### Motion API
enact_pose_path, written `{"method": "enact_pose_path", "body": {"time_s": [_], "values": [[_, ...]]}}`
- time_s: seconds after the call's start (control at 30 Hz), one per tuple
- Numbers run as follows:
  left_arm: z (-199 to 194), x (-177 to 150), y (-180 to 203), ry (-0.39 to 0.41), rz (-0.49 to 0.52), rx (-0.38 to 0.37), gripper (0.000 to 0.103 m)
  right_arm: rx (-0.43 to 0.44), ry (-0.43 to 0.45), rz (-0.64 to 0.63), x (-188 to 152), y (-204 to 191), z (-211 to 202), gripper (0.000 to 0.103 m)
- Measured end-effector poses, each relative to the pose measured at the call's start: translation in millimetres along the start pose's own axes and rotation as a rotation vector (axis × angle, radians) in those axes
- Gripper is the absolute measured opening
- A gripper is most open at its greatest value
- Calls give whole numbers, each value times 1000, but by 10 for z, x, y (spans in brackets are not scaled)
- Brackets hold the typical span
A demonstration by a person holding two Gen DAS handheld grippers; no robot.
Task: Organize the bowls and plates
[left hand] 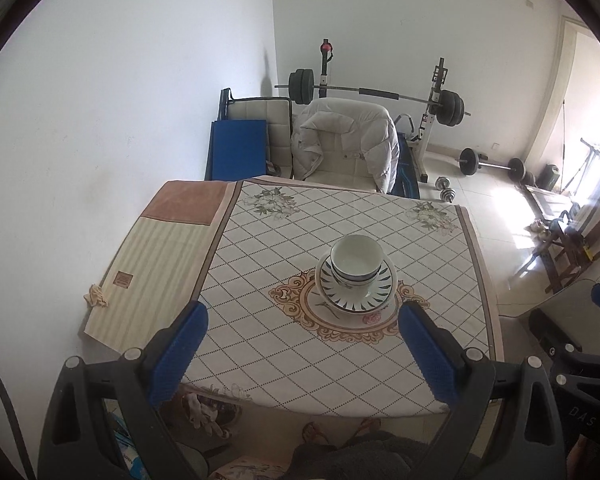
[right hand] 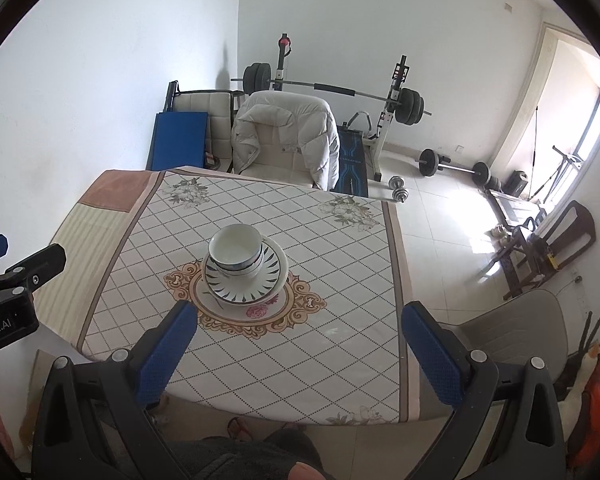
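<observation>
White bowls (left hand: 356, 262) are stacked on a pile of plates with dark leaf marks on the rim (left hand: 374, 298) at the middle of the table; the stack also shows in the right wrist view, bowls (right hand: 236, 250) on plates (right hand: 260, 284). My left gripper (left hand: 304, 320) is open and empty, held above the table's near edge, short of the stack. My right gripper (right hand: 300, 318) is open and empty, also above the near edge, to the right of the stack. The left gripper's body (right hand: 16, 280) shows at the left of the right wrist view.
The table has a diamond-pattern cloth (left hand: 284, 240) and a striped mat (left hand: 152, 276) on its left. A chair with a white jacket (left hand: 344, 140) stands at the far side. A weight bench (left hand: 380, 96) and dumbbells (left hand: 492, 164) are behind. A grey chair (right hand: 512, 332) stands at the right.
</observation>
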State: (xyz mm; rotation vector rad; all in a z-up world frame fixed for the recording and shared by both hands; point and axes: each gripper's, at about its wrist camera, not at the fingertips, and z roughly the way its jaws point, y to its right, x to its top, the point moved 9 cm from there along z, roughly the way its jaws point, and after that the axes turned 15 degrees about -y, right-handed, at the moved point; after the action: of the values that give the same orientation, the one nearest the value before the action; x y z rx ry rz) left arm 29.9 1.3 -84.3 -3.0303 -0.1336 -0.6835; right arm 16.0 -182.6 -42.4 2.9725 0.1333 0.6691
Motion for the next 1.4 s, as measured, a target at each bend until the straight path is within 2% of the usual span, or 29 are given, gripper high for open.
{"method": "enact_pose_path", "body": {"time_s": [0.17, 0.3, 0.57, 0.6, 0.9, 1.4], "values": [[-126, -65, 49, 32, 4, 20, 98, -24, 61, -9, -26, 68, -313, 103], [-78, -87, 92, 34, -8, 14, 98, -29, 79, -16, -55, 108, -395, 103], [98, 9, 260, 102, -10, 68, 98, -37, 43, 37, -65, 311, -110, 103], [137, 23, 282, 98, -6, 66, 103, -40, 46, 43, -49, 323, -71, 103], [206, 165, 291, 108, -23, 67, 103, -104, 66, 55, 144, 371, 228, 103], [318, 25, 234, 37, -23, 67, 103, -86, 30, 57, 95, 336, 374, 103]]}}
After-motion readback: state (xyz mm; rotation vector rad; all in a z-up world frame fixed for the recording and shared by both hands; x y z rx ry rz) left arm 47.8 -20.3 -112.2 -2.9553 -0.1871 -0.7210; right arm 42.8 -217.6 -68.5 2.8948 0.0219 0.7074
